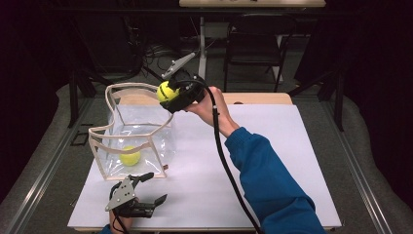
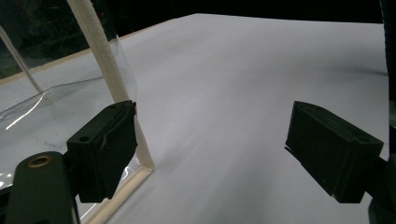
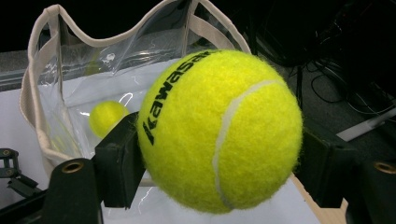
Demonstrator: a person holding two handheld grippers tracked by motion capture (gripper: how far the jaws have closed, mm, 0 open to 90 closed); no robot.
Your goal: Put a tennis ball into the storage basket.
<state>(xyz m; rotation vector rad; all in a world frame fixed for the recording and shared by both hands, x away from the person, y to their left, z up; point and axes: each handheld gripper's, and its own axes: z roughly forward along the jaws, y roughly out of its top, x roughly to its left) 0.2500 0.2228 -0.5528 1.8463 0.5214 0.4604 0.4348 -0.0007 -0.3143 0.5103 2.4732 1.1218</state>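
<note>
On the white table [image 1: 272, 161] in a dark room with a chair [image 1: 255, 44] behind, your right gripper [image 1: 171, 93] clamps a round, axis-less tennis ball [image 1: 165, 91], logo up, over the clear bag's [image 1: 141, 122] rim, while your left gripper's [image 1: 148, 187] jaws stand apart.

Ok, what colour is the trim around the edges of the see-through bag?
Cream white, running along the rim and corners of the clear bag; clearest in the right gripper view.

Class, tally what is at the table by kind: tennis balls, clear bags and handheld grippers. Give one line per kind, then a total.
Tennis balls: 2, one in the right gripper as held ball, one as ball in the bag
Clear bag: 1
Grippers: 2, counting the left gripper
Total: 5
</note>
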